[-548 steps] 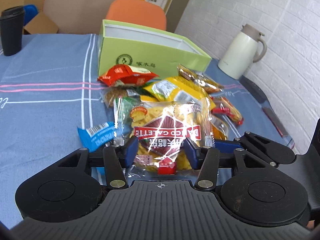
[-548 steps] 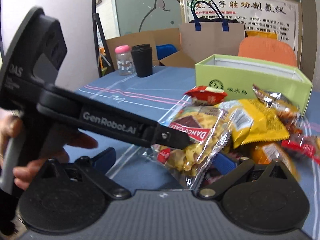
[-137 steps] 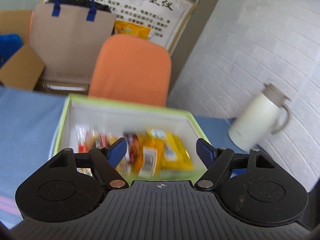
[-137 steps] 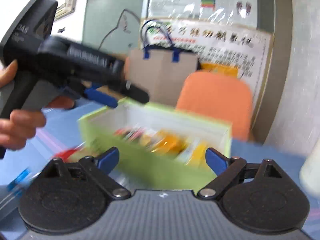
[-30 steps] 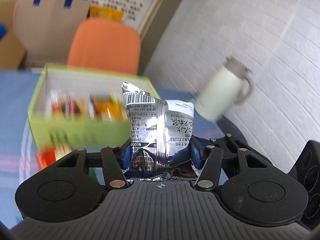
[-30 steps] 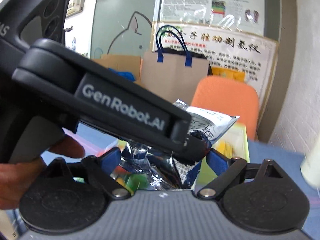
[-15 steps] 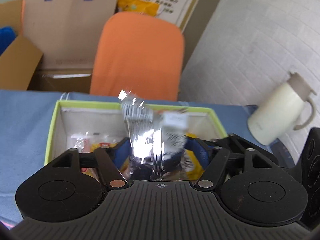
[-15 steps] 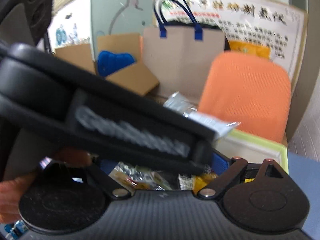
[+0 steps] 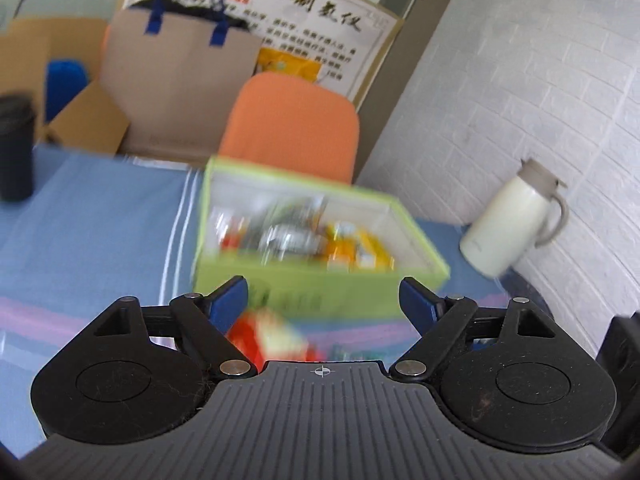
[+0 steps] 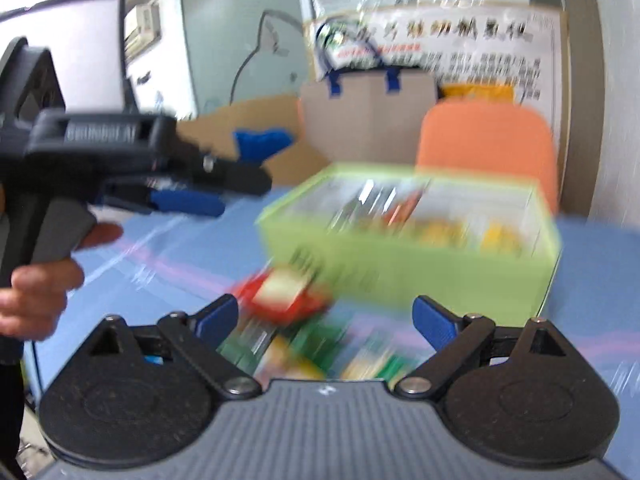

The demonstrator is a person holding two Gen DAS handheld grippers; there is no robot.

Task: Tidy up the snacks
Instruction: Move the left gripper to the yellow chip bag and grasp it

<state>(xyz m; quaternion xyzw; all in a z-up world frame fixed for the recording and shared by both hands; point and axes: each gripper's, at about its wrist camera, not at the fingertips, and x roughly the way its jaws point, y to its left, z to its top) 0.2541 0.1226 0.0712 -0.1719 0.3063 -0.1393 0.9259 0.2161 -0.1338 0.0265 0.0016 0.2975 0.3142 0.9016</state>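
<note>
Left gripper [image 9: 322, 294] fingers opening, empty; right gripper [image 10: 325, 318] spread, empty, lower centre, over red snack packet [image 10: 282, 294] before green cardboard box [image 10: 420, 268], likely next pick.

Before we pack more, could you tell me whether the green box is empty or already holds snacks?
Already holding snacks. The open-topped green box shows blurred orange, yellow and silver packets inside; more packets still lie on the tablecloth.

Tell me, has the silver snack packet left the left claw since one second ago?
Yes. The left claw, still opening, holds nothing now; a silver packet lies, blurred, inside the green box.
</note>
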